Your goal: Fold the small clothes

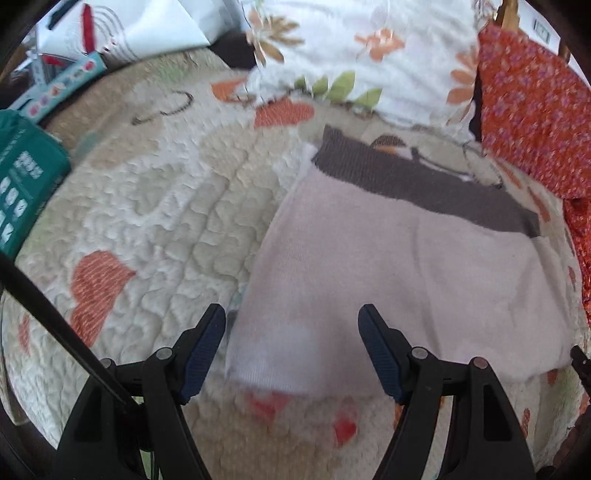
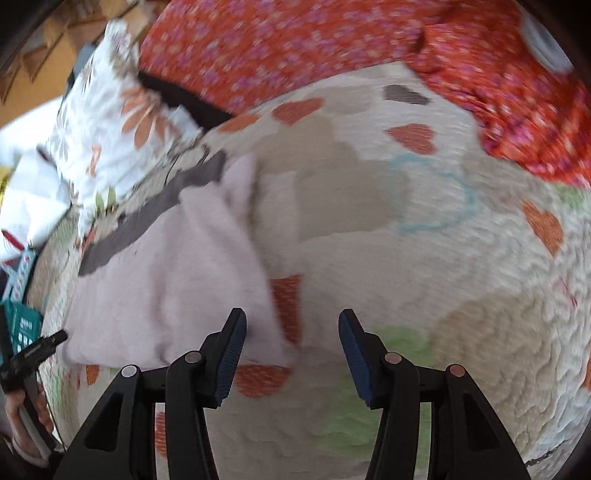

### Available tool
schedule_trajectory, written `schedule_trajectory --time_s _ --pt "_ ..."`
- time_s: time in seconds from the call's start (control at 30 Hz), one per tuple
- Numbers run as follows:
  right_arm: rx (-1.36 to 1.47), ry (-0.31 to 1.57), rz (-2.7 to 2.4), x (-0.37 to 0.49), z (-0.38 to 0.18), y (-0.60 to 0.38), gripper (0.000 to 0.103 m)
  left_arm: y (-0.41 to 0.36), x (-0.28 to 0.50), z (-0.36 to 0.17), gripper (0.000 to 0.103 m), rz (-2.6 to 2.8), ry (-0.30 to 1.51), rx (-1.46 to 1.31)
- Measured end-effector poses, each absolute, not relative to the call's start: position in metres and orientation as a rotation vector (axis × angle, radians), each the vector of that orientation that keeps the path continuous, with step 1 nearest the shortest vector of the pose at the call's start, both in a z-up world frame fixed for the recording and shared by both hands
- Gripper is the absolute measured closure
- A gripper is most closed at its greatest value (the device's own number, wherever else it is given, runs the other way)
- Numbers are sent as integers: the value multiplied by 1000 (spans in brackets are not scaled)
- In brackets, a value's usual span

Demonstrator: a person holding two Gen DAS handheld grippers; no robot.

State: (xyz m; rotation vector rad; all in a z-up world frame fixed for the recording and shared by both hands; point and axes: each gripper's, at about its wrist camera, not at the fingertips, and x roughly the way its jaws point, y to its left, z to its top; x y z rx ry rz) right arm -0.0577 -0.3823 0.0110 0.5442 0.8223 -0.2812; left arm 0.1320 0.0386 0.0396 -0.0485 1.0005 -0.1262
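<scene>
A small pale pink garment (image 1: 388,273) with a dark grey waistband (image 1: 417,177) lies flat on a cream quilt with orange hearts (image 1: 159,206). My left gripper (image 1: 291,325) is open and empty, its jaws wide apart over the garment's near left corner. In the right wrist view the same pink garment (image 2: 162,273) lies to the left, its grey band (image 2: 147,218) at the far side. My right gripper (image 2: 291,332) is open and empty, just above the quilt (image 2: 424,258) beside the garment's right edge. The left gripper's tip (image 2: 40,347) shows at the left edge.
An orange floral cloth (image 1: 535,110) lies at the right and also fills the far side of the right wrist view (image 2: 295,48). A white flowered pillow (image 1: 351,48) lies behind the garment. A teal box (image 1: 22,184) and papers (image 1: 122,29) sit at the far left.
</scene>
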Motion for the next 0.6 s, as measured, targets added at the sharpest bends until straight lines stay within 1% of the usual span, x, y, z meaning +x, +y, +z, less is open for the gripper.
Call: schedule_trajectory --time_s 0.1,0.23,0.3,0.33,0.37,0.4,0.47,0.6 --pt "541 834 -324 -65 2 -388 47 41 110 39 29 -116 981 -78" --pt "532 786 -307 -69 16 -387 46 33 90 26 29 -121 985 -82" --pt "531 801 -302 -69 14 -382 45 25 79 17 29 -129 998 -51" --pt "538 818 -300 -68 10 -380 45 20 77 10 28 -139 1022 -28" --pt "545 833 -302 -67 6 -379 45 16 74 4 24 -138 1027 1" --pt "552 846 -306 -66 2 -379 45 10 69 4 22 -136 999 42" --pt "561 865 -316 -65 -3 -378 45 1 65 2 15 -149 999 94" --pt "540 872 -332 -65 -5 -373 40 -5 58 -1 7 -141 970 112"
